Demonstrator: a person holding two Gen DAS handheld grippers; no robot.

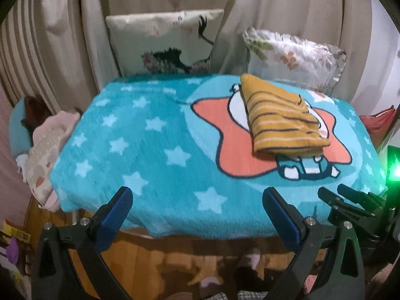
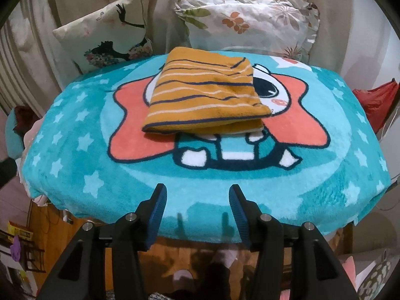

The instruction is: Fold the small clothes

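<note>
The folded mustard striped garment (image 2: 205, 100) lies on the teal star-print blanket (image 2: 75, 155) covering the surface, straight ahead of the right tool (image 2: 197, 197) and ahead-right of the left tool (image 1: 197, 200). Both tools hang over the blanket's near edge, jaws apart and empty. Beyond the garment, a dancer-print cushion (image 2: 105, 35) and floral pillow (image 2: 250, 22) lean against curtains (image 1: 275, 5). Nothing lies between tools and garment.
</note>
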